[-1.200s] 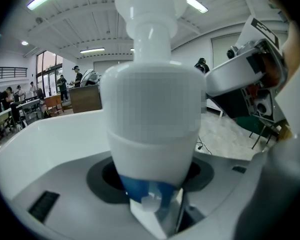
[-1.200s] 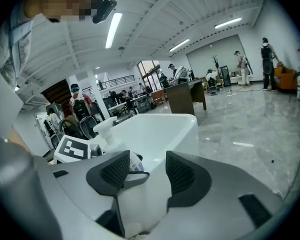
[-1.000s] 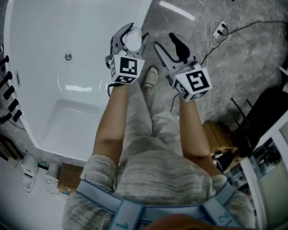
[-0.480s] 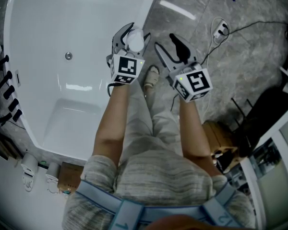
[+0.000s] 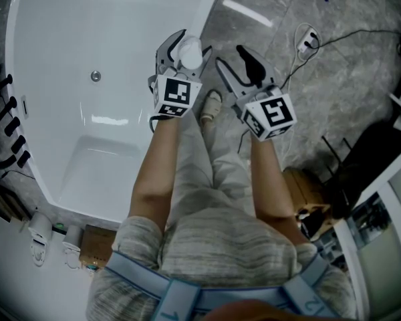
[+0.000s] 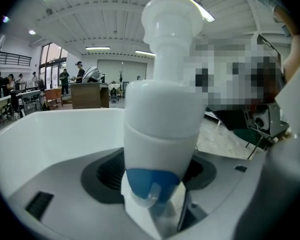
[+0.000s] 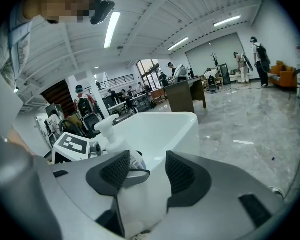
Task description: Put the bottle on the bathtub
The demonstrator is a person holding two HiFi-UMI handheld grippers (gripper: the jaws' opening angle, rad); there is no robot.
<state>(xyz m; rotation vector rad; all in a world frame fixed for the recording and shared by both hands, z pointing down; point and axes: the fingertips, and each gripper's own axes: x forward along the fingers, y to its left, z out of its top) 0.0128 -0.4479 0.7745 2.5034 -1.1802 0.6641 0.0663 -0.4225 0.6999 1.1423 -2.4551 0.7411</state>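
A white pump bottle (image 5: 190, 53) with a blue label (image 6: 150, 181) stands upright between the jaws of my left gripper (image 5: 185, 47), which is shut on its body (image 6: 162, 129). It hangs over the right rim of the white bathtub (image 5: 212, 2), whose wall (image 6: 50, 131) lies behind it in the left gripper view. My right gripper (image 5: 238, 64) hovers just right of it over the grey floor, open with nothing between its pads (image 7: 177, 174). In the right gripper view the bottle (image 7: 110, 136) and the left gripper's marker cube (image 7: 72, 145) show beside the tub (image 7: 165, 126).
The tub's drain (image 5: 95, 77) sits in its basin. A shoe (image 5: 210, 105) stands on the marble floor by the tub. A power strip and cable (image 5: 306, 40) lie at the far right. Black hooks (image 5: 3, 112) line the left wall; boxes (image 5: 97, 243) sit below.
My left gripper and the bottle have shifted slightly forward and right, toward the tub's rim. The right gripper has barely moved.
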